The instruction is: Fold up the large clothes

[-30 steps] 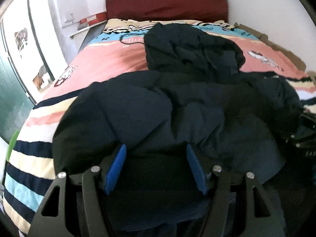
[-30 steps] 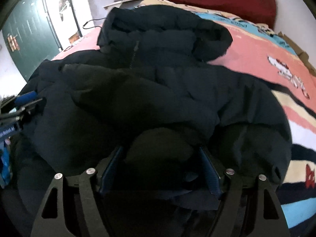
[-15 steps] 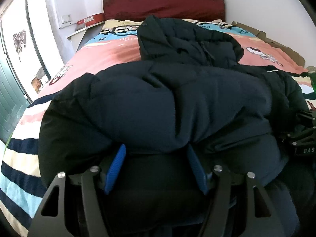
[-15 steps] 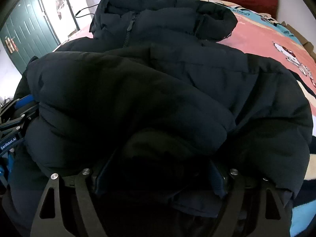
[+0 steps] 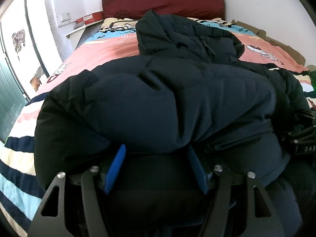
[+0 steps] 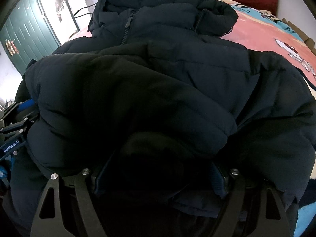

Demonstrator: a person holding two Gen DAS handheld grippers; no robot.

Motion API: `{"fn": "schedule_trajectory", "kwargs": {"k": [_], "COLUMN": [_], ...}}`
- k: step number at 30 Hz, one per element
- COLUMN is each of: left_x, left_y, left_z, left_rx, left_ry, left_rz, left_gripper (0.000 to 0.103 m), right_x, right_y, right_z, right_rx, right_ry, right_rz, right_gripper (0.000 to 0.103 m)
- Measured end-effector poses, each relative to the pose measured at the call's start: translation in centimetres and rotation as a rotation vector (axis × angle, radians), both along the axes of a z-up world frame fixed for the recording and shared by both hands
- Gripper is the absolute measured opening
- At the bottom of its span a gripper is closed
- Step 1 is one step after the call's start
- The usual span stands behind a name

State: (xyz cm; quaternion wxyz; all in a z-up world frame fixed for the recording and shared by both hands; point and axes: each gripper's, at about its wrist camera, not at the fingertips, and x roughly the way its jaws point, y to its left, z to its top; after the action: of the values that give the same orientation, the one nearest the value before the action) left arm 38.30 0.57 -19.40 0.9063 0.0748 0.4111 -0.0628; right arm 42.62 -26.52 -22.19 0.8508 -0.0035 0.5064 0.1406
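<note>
Navy puffer jacket [image 5: 177, 102] bulges between my left gripper [image 5: 156, 154] and right gripper [image 6: 158, 169]; both are spread wide yet clamped on its hem.

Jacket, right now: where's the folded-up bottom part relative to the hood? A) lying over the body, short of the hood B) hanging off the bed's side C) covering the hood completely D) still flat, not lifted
A: the dark puffer jacket has its lower part doubled over the body, held by the left gripper and right gripper, while the hood remains uncovered beyond it, towards the red headboard.
</note>
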Motion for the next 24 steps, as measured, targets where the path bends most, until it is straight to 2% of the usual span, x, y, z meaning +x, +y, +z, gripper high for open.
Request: {"fn": "schedule_trajectory", "kwargs": {"k": [7,17,19,22,24], "left_x": [0.2,0.5,0.3,-0.6,-0.5], "left_y": [-0.2,-0.3,0.1,0.7,1.1], "left_z": [0.0,0.7,1.8,4.4,6.0], "left_rx": [0.007,0.02,-0.005,-0.055,-0.075], "left_ry": [0.005,0.037,0.052,0.028,0.02], "left_rz": [0.004,0.011,0.02,-0.008,-0.018], "left_gripper": [0.063,0.064,0.064,0.064,0.064], "right_x": [0.1,0.4,0.7,0.8,0.5], "right_y": [-0.2,-0.1,-0.1,-0.6,-1.4], "right_z": [-0.4,0.5,1.2,2.7,4.7], "right_rx": [0.007,-0.01,-0.008,0.021,0.054], "right_ry": [-0.005,0.019,0.03,0.053,0.024], "right_rz": [-0.001,0.007,0.008,0.006,0.024], "right_gripper": [0.082,0.084,0.084,0.084,0.084]}}
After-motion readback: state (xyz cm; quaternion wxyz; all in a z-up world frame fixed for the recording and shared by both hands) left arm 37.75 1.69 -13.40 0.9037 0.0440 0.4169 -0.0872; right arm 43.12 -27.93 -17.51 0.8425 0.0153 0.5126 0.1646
